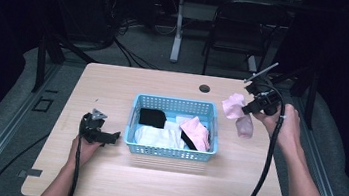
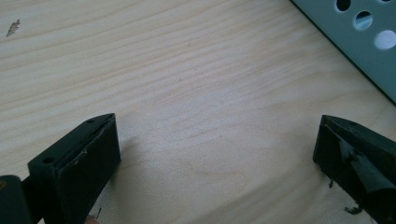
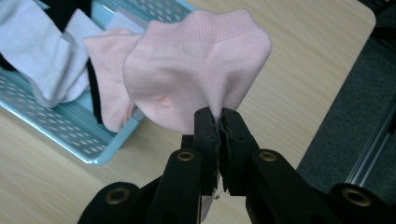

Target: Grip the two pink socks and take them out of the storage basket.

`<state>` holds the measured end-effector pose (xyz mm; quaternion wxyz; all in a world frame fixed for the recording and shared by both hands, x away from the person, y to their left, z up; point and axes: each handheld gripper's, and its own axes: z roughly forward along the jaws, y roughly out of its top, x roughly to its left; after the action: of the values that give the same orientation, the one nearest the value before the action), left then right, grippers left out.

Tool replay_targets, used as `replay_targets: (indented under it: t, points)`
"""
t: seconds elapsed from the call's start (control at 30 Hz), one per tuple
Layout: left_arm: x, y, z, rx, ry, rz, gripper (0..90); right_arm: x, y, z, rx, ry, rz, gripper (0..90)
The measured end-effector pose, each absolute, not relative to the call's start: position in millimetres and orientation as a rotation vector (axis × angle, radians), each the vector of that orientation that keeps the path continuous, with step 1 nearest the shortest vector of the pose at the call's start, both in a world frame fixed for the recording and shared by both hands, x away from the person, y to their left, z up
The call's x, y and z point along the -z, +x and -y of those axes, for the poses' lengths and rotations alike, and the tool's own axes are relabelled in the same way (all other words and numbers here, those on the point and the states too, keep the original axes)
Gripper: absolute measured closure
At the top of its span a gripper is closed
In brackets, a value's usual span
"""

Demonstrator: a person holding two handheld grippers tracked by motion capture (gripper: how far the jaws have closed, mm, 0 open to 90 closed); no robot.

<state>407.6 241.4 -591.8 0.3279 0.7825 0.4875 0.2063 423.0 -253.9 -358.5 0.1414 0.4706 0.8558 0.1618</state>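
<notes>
One pink sock (image 3: 196,74) hangs pinched in the right gripper (image 3: 218,122); left gripper (image 2: 215,154) jaws wide.

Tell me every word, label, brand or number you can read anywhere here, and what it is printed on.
None: no readable text in any view.
The blue basket, the pink sock held in the right gripper, the left gripper and the wooden table carry no writing, label or number.

You face a light wooden counter (image 1: 113,90) with a round cable hole (image 1: 205,88), set on grey carpet (image 1: 3,122). Beyond it you see a black chair (image 1: 239,28), tangled cables (image 1: 119,41) and a second table's white leg (image 1: 178,28) in dim light
</notes>
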Motion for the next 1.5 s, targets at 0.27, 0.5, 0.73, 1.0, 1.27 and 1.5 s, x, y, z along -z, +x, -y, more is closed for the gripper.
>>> replay_targets:
  t: [0.27,0.5,0.73,1.0,1.27,1.5]
  points:
    - [592,407,-241,-0.540,2.048,-1.279,0.6,384,422,285,-0.455,1.454,-2.439,86.2]
    - [592,407,-241,-0.542,2.046,-1.280,0.6,410,418,302,-0.449,1.516,-2.419,86.2]
    - [592,407,-241,-0.541,2.047,-1.284,0.6,441,416,310,-0.436,1.570,-2.437,86.3]
    - [592,407,-241,-0.543,2.048,-1.279,0.5,474,424,322,-0.437,1.652,-2.449,86.2]
    - [592,408,-241,-0.534,2.055,-1.273,0.5,511,430,321,-0.359,1.693,-2.482,86.1]
    - [592,408,-241,-0.534,2.055,-1.270,0.5,533,432,313,-0.270,1.682,-2.518,82.0]
